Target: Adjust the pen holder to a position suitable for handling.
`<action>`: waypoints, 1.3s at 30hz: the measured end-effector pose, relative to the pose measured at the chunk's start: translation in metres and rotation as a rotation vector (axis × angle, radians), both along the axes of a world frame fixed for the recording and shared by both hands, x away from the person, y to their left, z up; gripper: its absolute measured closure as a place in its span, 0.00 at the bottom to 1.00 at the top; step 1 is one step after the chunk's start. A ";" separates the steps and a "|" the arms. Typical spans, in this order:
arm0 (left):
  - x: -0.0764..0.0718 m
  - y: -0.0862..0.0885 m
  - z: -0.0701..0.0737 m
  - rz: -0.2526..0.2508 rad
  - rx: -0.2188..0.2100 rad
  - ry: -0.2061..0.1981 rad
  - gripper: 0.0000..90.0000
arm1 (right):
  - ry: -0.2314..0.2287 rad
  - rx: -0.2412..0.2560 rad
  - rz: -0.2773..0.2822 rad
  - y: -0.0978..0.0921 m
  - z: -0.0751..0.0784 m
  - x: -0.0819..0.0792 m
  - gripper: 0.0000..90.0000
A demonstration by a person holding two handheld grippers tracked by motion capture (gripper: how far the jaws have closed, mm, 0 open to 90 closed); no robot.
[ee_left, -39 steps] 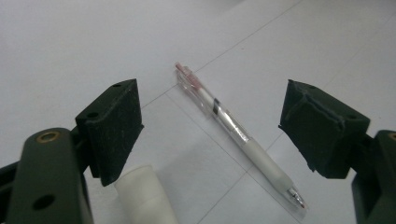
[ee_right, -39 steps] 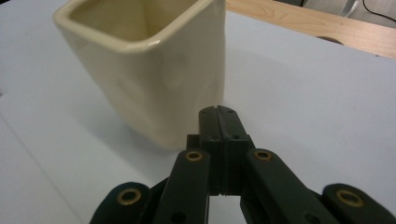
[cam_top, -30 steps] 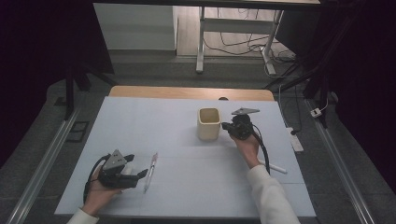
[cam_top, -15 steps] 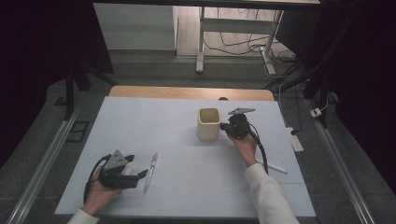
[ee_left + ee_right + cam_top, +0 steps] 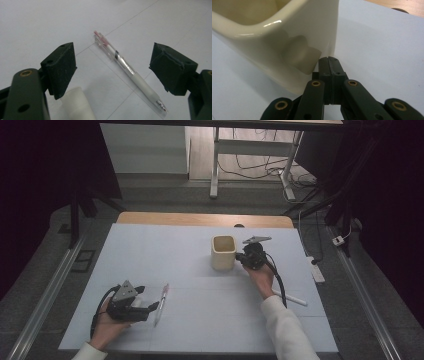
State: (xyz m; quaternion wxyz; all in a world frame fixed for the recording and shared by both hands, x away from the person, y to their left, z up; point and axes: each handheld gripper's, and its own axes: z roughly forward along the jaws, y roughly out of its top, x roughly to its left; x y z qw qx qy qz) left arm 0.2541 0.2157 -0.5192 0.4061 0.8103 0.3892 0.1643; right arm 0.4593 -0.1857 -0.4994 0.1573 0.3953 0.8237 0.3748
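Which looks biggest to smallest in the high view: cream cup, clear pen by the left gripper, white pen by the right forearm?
1. cream cup
2. and 3. clear pen and white pen: both thin and similar in length, too close to rank.

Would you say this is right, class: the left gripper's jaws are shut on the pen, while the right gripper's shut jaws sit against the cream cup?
Not quite. The left gripper is open: in the left gripper view its jaws stand wide apart, with the pen lying untouched on the table between them. The rest holds: the right gripper view shows the right gripper with jaws shut, up against the cream cup.
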 end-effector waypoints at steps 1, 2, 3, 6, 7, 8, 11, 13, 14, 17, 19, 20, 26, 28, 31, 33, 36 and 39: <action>0.000 0.000 0.000 0.000 0.000 0.000 0.23 | 0.001 0.002 0.003 0.000 0.000 0.000 0.99; 0.000 0.000 0.000 -0.001 0.000 0.000 0.23 | -0.002 0.002 0.006 0.001 0.000 -0.001 0.99; 0.000 0.000 0.000 -0.002 0.000 0.002 0.23 | 0.000 -0.005 0.010 0.002 0.000 -0.002 0.99; 0.001 -0.001 0.000 -0.004 0.002 0.002 0.23 | -0.002 -0.007 0.015 0.004 -0.001 -0.002 0.99; 0.001 -0.001 0.000 -0.005 0.002 0.002 0.23 | -0.002 -0.003 0.015 0.005 -0.001 -0.002 0.99; 0.001 -0.001 0.000 -0.005 0.002 0.002 0.23 | -0.003 -0.003 0.015 0.006 -0.001 -0.002 0.99; 0.001 -0.001 0.000 -0.006 0.002 0.002 0.23 | -0.002 -0.003 0.016 0.008 -0.001 -0.002 0.99; 0.002 -0.001 0.000 -0.005 0.002 0.002 0.23 | 0.000 -0.004 0.017 0.010 -0.001 -0.001 0.99; 0.002 -0.001 0.000 -0.005 0.002 0.002 0.23 | -0.002 -0.005 0.018 0.011 -0.001 -0.001 0.99; 0.001 -0.001 0.000 -0.006 0.002 0.002 0.23 | 0.000 0.000 0.017 0.013 -0.001 0.000 0.99; 0.001 -0.001 0.000 -0.007 0.001 0.002 0.23 | 0.006 -0.002 0.015 0.015 -0.001 0.000 0.99; 0.001 -0.001 0.000 -0.007 0.001 0.001 0.23 | 0.006 -0.005 0.014 0.016 -0.001 0.000 0.99; 0.002 -0.001 0.000 -0.006 0.002 0.002 0.23 | 0.009 -0.008 0.029 0.024 -0.001 -0.001 0.99; 0.001 -0.001 0.000 -0.006 0.001 0.002 0.23 | 0.007 -0.005 0.037 0.028 -0.001 -0.001 0.99; 0.001 0.000 0.000 -0.008 0.000 0.000 0.23 | 0.007 -0.008 0.041 0.032 -0.001 0.000 0.99; 0.001 0.000 0.000 -0.008 0.000 0.000 0.23 | 0.006 -0.008 0.040 0.034 -0.002 0.000 0.99; 0.002 0.000 0.000 -0.007 0.001 0.002 0.23 | 0.004 0.001 0.044 0.038 -0.003 0.000 0.99; 0.002 0.000 0.000 -0.006 0.001 0.002 0.23 | 0.007 0.006 0.051 0.041 -0.003 0.000 0.99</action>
